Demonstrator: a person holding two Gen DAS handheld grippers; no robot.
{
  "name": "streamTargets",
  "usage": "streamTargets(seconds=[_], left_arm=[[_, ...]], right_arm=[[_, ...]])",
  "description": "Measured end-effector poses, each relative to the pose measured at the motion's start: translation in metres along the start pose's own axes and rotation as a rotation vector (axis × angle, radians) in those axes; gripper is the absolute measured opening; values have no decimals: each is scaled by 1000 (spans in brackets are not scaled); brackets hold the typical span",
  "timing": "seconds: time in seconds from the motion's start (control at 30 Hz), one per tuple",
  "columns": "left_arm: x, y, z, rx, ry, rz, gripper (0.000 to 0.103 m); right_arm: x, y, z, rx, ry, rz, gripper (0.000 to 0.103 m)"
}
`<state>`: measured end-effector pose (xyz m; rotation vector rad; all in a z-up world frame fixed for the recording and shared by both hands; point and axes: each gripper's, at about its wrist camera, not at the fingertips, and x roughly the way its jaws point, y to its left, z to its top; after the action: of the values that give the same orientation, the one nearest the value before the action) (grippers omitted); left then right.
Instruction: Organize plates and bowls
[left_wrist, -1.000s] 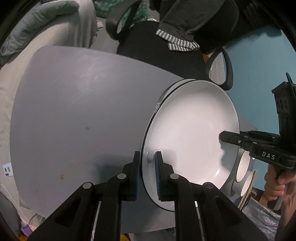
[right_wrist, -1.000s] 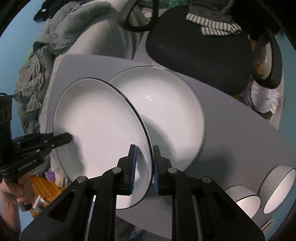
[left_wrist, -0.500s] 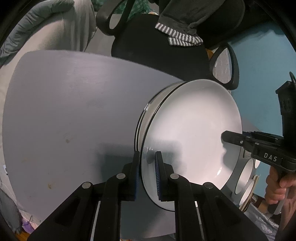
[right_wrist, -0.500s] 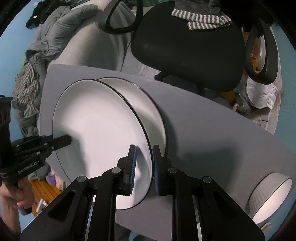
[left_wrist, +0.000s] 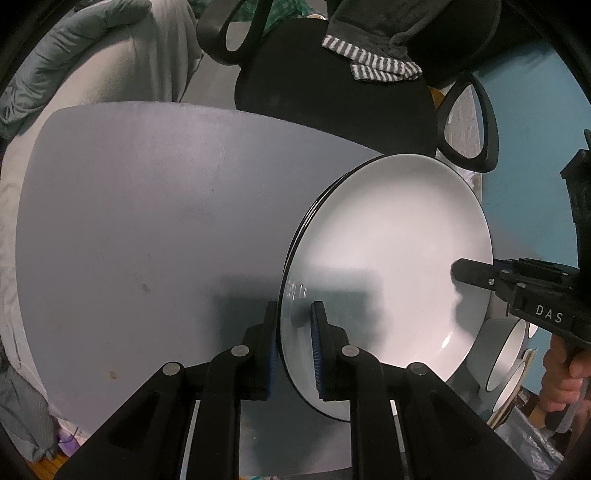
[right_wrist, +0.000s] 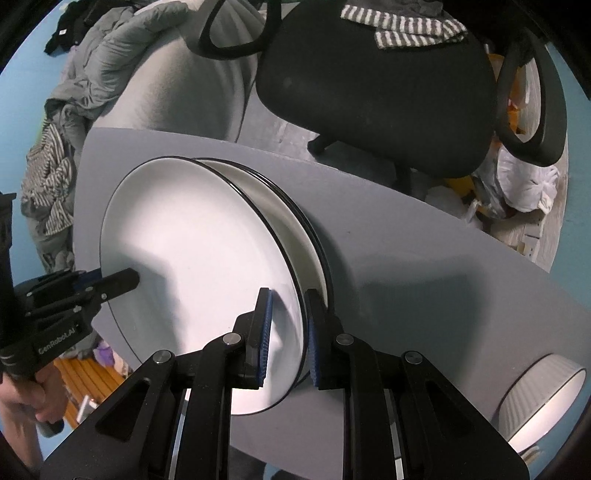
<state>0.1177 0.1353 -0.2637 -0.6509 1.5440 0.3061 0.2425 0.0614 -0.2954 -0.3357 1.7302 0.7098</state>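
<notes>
Both grippers pinch opposite rim edges of one white plate (left_wrist: 388, 266): left gripper (left_wrist: 294, 345) clamped narrow on its near-left rim, right gripper (right_wrist: 287, 334) clamped narrow on its near-right rim. The plate hangs tilted just above a second plate (right_wrist: 295, 221) lying on the grey bench (left_wrist: 147, 221), right ahead of the fingers. It looks like glazed ceramic: stiff, heavyish, slick, chippable. Rim grip is the only hold; keep it level, lower gently. Bowl (right_wrist: 543, 402) sits well right of the right gripper.
</notes>
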Motion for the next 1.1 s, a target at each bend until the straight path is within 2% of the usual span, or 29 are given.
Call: streamTargets(seconds=[0.3, 0.43, 0.6, 0.7, 0.87, 0.93, 1.0, 1.1], left_arm=[[0, -10, 3, 26, -3, 41, 19], [1, -15, 3, 40, -3, 44, 27], [0, -17, 4, 50, -16, 68, 31], [-5, -19, 4, 49, -42, 59, 39], [-10, -21, 3, 53, -60, 73, 41], [-11, -21, 2, 53, -65, 77, 43], [-13, -23, 0, 58, -83, 92, 51], [-15, -26, -3, 75, -100, 104, 51]], right_arm=[[1, -2, 6, 64, 32, -5, 20], [1, 1, 6, 93, 33, -4, 33], [1, 8, 6, 96, 38, -61, 37], [-1, 13, 5, 105, 31, -77, 46], [-2, 22, 2, 96, 25, -120, 55], [-2, 23, 1, 102, 20, -129, 57], [-3, 23, 1, 105, 16, -138, 57], [-5, 24, -1, 112, 5, -150, 58]])
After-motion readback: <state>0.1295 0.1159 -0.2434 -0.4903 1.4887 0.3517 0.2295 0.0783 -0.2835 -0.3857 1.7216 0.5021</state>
